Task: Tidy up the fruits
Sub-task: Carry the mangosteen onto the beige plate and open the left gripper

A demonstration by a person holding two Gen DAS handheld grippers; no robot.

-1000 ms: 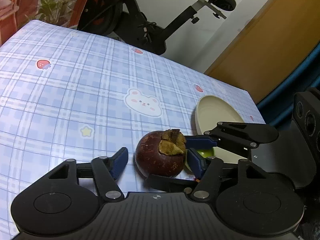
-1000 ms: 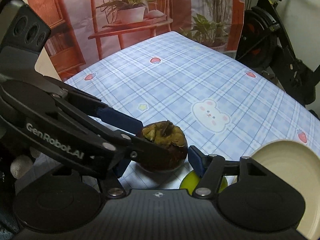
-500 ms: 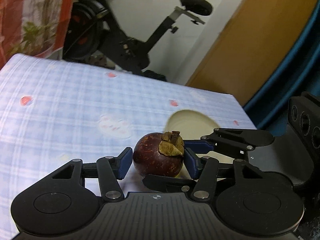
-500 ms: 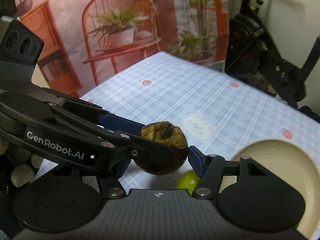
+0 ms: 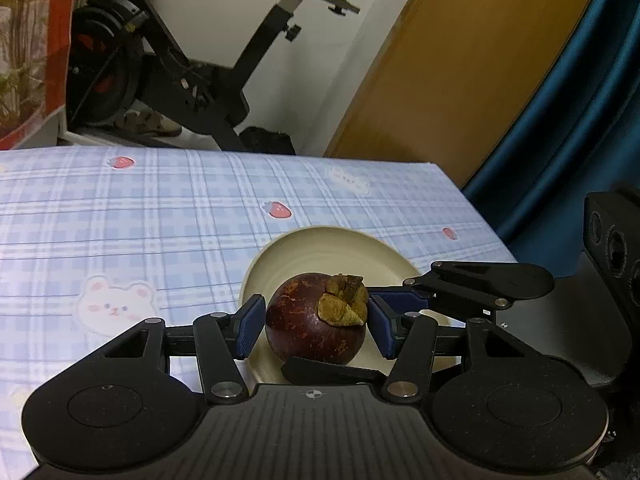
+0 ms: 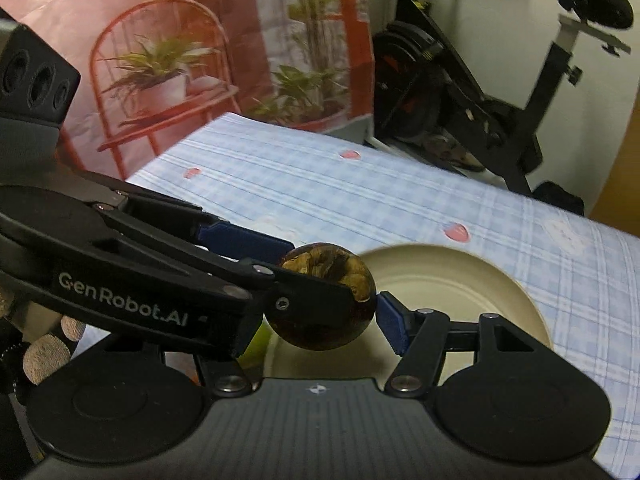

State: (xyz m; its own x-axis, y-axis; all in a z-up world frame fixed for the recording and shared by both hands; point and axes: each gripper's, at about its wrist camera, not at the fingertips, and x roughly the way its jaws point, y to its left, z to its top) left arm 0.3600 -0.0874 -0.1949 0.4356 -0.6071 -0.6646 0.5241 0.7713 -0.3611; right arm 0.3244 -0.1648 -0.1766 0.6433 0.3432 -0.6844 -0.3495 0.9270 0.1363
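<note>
- Pinching the mangosteen (image 5: 308,332), my left gripper (image 5: 316,326) has its blue pads (image 5: 249,328) against both sides of the fruit; its jaws have just been closing, with the fruit between them.
- I hold the mangosteen off the cloth, above the near edge of the cream plate (image 5: 256,272), with its dried cap turned up and to the right.
- My right gripper (image 6: 320,332) crosses in from the side, about half spread around the same fruit. One pad (image 6: 390,326) sits right at the skin, but the left gripper hides the other, so I cannot tell whether it presses.
- I see a sliver of a green fruit (image 6: 256,340) low between the two grippers, beside the plate.
- The plate rests on the blue plaid tablecloth (image 5: 120,220).
</note>
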